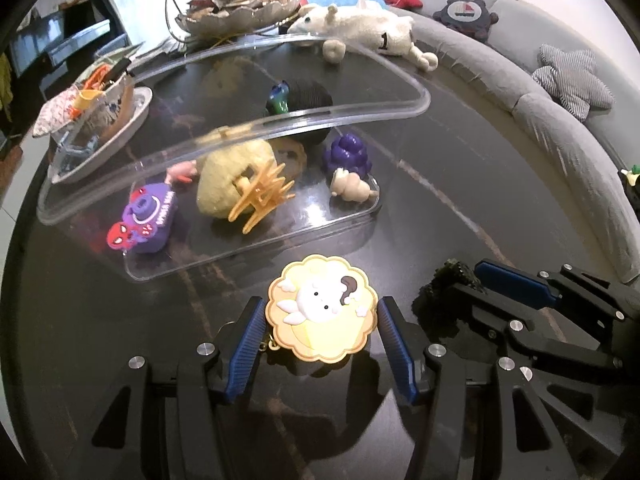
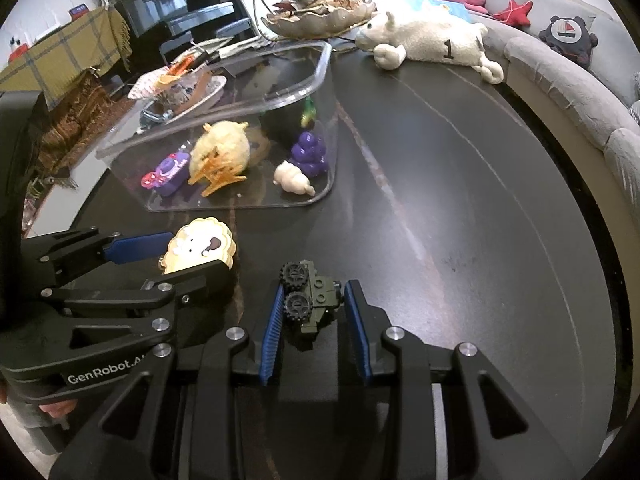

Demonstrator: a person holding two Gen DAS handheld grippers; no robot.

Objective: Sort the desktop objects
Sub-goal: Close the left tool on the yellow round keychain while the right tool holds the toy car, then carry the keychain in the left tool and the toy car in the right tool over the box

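Here the clear bin [image 1: 224, 236] sits just beyond on the table [image 1: 440, 208]. The left tool [image 1: 322, 320] clamps the flat sheep charm [image 1: 322, 308] edgewise; it may pivot out. The right tool [image 2: 314, 300] pinches the toy truck [image 2: 310, 296] by its wheels, which could roll free.

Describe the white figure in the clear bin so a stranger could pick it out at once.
Find the clear bin on the dark table. Look in its near corner on the sofa side, just in front of the purple grapes. There lies the white figure, a small cream lumpy toy on its side, the only pale, plain piece among coloured ones.
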